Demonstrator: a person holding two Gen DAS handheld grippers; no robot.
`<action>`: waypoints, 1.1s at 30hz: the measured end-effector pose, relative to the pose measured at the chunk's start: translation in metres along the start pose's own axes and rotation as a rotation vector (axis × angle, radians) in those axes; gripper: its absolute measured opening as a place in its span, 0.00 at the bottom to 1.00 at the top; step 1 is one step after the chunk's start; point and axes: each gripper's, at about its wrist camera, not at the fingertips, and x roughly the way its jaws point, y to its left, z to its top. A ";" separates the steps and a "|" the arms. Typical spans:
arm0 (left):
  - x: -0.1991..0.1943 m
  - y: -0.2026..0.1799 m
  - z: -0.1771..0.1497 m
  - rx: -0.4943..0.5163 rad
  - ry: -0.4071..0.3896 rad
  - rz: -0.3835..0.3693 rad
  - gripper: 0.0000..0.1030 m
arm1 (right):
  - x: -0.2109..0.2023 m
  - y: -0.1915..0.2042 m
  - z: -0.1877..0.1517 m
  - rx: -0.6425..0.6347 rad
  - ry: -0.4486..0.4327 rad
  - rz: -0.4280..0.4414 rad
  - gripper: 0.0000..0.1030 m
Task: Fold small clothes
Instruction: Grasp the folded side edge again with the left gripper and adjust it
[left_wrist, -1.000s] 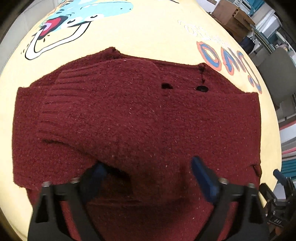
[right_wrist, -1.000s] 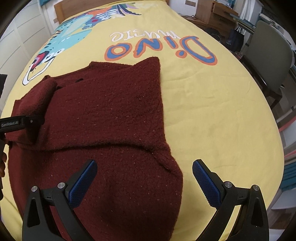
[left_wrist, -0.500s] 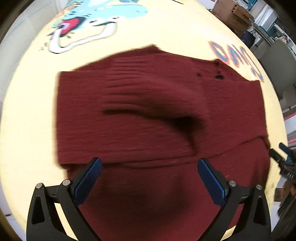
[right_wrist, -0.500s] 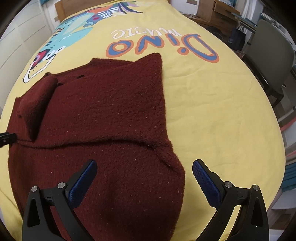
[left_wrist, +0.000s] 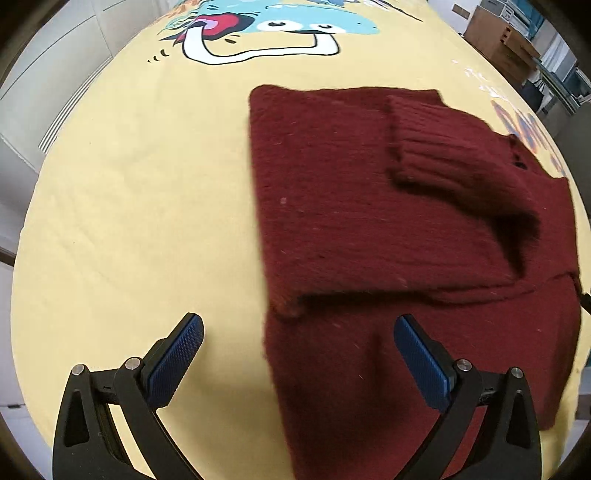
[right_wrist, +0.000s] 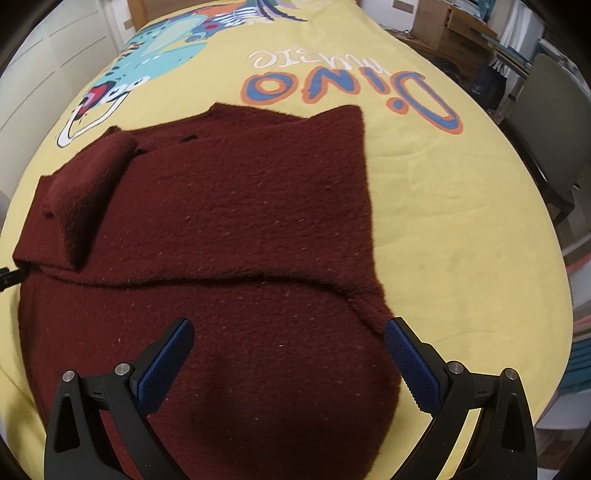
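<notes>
Sweater (left_wrist: 369, 229) edge between spread jaws

Yellow sheet (right_wrist: 461, 221) covering the supporting surface, printed with a blue cartoon dinosaur (left_wrist: 280, 26) and the lettering "Dino" (right_wrist: 354, 86) in blue outlined with orange. A dark red sweater (right_wrist: 240, 229) lies flat directly on the sheet, one ribbed sleeve (left_wrist: 454, 162) folded across its body.

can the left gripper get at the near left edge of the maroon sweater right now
Probably yes. The left gripper is open, the maroon sweater edge lies between its fingers, and nothing covers it.
</notes>
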 end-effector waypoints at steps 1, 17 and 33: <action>0.006 0.001 0.001 -0.004 -0.001 0.007 0.98 | 0.002 0.003 0.000 -0.006 0.005 0.000 1.00; 0.029 -0.007 0.021 -0.008 -0.053 -0.097 0.37 | 0.008 0.046 0.012 -0.083 0.019 -0.018 1.00; 0.010 0.006 0.033 -0.026 -0.057 -0.178 0.09 | -0.015 0.215 0.100 -0.406 -0.091 0.087 1.00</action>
